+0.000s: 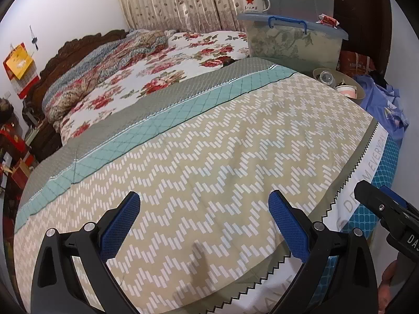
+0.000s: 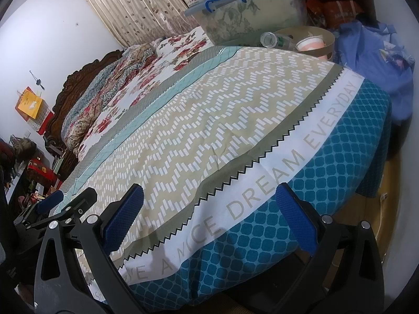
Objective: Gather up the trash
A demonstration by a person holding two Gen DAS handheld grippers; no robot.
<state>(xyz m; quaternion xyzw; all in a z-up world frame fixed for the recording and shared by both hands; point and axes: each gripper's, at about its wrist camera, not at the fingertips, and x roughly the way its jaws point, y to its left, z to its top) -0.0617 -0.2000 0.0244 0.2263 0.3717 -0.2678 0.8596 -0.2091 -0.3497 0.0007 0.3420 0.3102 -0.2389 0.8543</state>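
Overhead, both grippers [image 1: 204, 225] [image 2: 209, 219] hang spread above the bedspread's [image 2: 209, 110] foot edge.

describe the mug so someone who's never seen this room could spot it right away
Look past the far end of the bed to the clear storage box with a blue handle by the curtain. The white enamel mug stands on its lid, the only item bearing a red star.

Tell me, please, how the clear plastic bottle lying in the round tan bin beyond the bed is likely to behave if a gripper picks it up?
The clear plastic bottle looks empty, so it is probably light. It seems thin-walled, so it may dent under the pads. It lies on its side in the round tan bin against a pink-banded cup, so a nudge may roll it.
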